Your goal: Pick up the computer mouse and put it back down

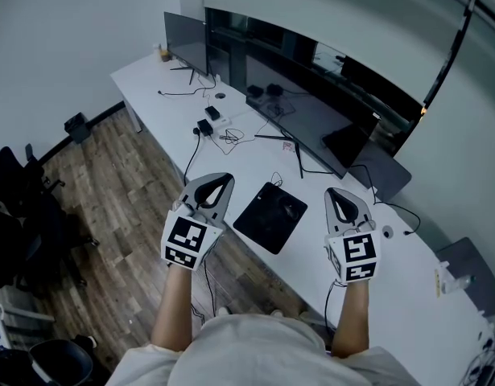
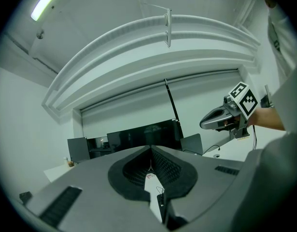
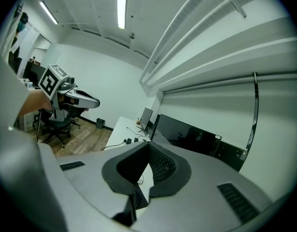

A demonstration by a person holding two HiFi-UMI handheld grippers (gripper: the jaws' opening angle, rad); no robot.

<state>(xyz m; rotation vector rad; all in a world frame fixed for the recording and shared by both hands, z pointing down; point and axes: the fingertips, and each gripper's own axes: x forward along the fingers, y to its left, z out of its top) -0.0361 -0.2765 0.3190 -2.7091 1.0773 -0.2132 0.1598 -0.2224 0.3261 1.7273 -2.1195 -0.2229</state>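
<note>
Between both sets of fingers there's nothing: left gripper (image 1: 220, 182) and right gripper (image 1: 337, 193) are pinched closed, hovering either side of the mouse pad (image 1: 259, 219) at frame centre. The mouse (image 1: 289, 208) sits on it, so this is either pre-grab or already put back. Best bet is keeping both hands steady, clear of the tabletop (image 1: 408, 296).

Mouse (image 1: 290, 209) on pad (image 1: 261, 225), between left tool (image 1: 220, 178), right tool (image 1: 338, 192).

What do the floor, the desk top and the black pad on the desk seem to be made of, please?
Floor: wood or wood-look planks, matte; brown grain and plank seams show.
Desk top: probably white laminate; smooth, even, with a faint sheen.
Pad: likely fabric-covered and soft; flat matte black, no glare.
</note>
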